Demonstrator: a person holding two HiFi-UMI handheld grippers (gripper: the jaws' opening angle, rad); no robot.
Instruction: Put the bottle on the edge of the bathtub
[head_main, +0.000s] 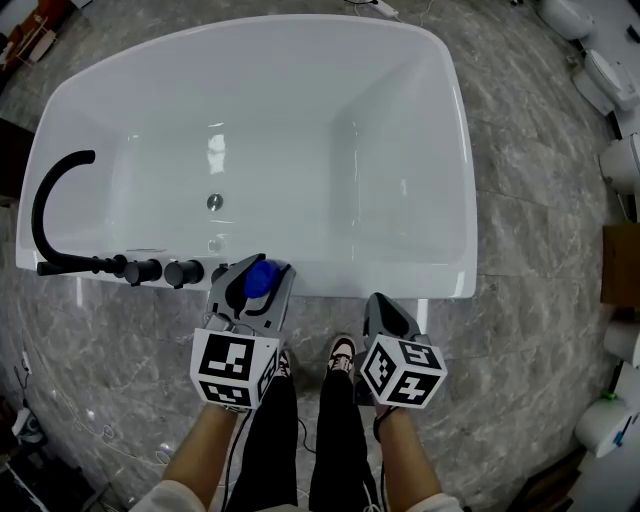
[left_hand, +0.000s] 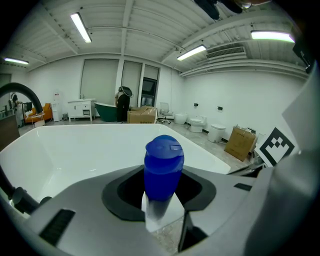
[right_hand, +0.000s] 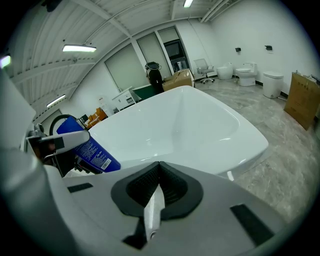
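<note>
Your left gripper (head_main: 252, 275) is clamping the blue bottle (head_main: 261, 278) between its jaws. It is gripping low on the body, so the capped end is sticking out past the fingertips. That hold is hiding the base, and I cannot tell whether it is touching the bathtub (head_main: 400, 283). The bottle is sitting over the bathtub's near rim, just beside the black knobs (head_main: 160, 271) mounted on that rim. Your right gripper (head_main: 383, 305) is hanging just outside the same rim with its jaws closed on nothing, probably so it is not crowding the placement.

That near rim is running as a narrow flat band, falling into the basin on one side and down to the floor (head_main: 520, 330) on the other. I judge you are going to need the base centred on the band before letting go. At the bathtub's tap end, the knobs and the curved black spout (head_main: 45, 200) are taking up the rim. Toward the opposite end, the rim is lying bare and giving you room to slide along.
</note>
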